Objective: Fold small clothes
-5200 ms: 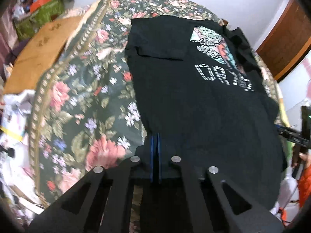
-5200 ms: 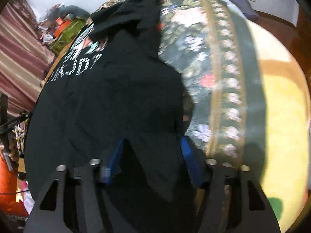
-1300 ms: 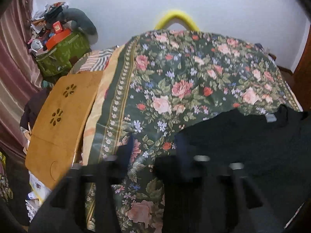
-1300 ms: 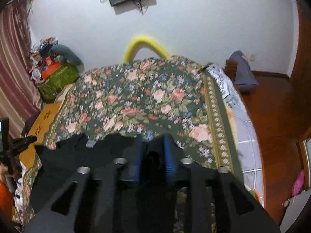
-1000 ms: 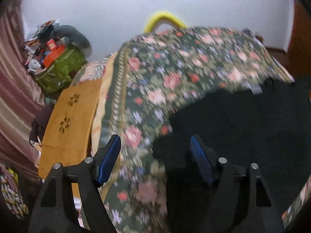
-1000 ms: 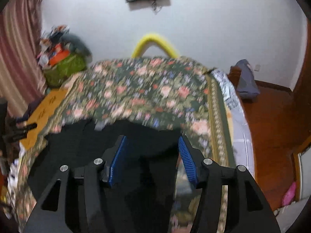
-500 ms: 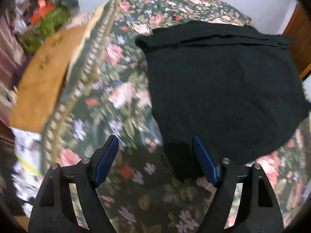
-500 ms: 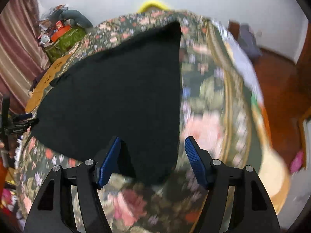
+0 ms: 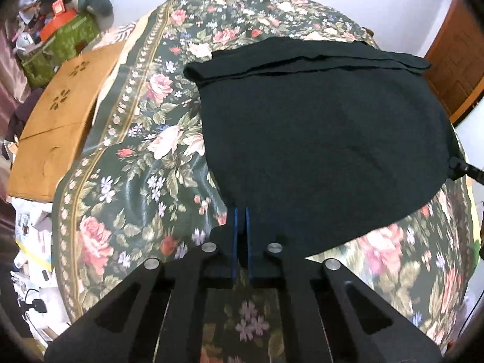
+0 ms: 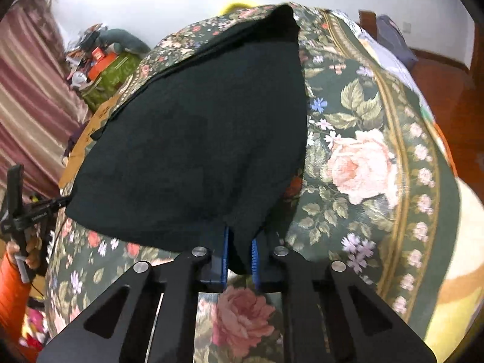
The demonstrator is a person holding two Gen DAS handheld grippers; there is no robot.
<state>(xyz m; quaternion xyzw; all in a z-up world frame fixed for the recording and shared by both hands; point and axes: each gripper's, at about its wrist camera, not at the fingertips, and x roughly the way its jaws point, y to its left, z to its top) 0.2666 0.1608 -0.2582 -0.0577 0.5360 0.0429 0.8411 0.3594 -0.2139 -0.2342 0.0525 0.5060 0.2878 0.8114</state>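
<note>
A black T-shirt [image 9: 326,139] lies folded in half on the floral bedspread [image 9: 136,163], plain side up, with the doubled edges at the far side. My left gripper [image 9: 240,214] is shut on its near left corner. In the right wrist view the black T-shirt [image 10: 205,139] fills the middle, and my right gripper [image 10: 239,242] is shut on its near right corner, with cloth bunched between the blue pads.
A wooden board [image 9: 60,115] lies off the bed's left side, with a green bag and clutter [image 9: 63,39] behind it. A wooden door [image 9: 453,60] stands at the right. A camera tripod [image 10: 21,208] stands by the bed's near edge.
Both grippers were open half a second ago, pulling back toward the near fold after laying the shirt over. Now both have shut on the near corners of the folded shirt.
</note>
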